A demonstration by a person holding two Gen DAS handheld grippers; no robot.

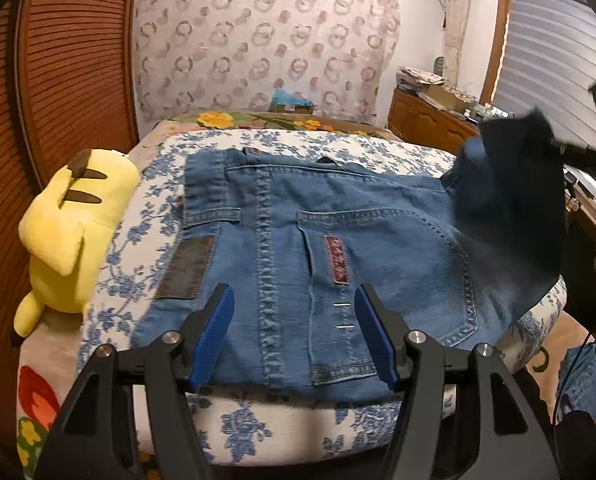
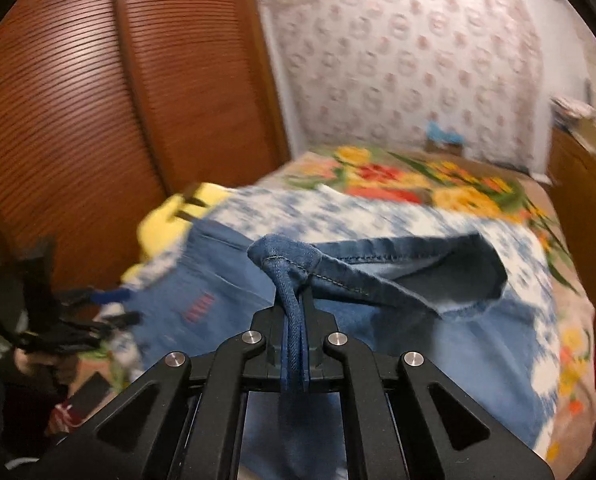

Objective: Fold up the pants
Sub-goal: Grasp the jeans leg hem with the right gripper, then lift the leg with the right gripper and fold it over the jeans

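The left gripper (image 1: 294, 300) hangs wide open over the near edge of the blue pants (image 1: 317, 240) on the flowery bed (image 1: 258, 428). The right gripper (image 2: 296, 344) pinches a lifted leg end. A yellow plush toy (image 1: 74, 232) lies far left.

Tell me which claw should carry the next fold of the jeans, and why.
Right. The right claw is already shut on the jeans at a hem, with that leg end lifted off the bed, so it can probably sweep it across. The left claw hangs open above the seat of the jeans, holding nothing.
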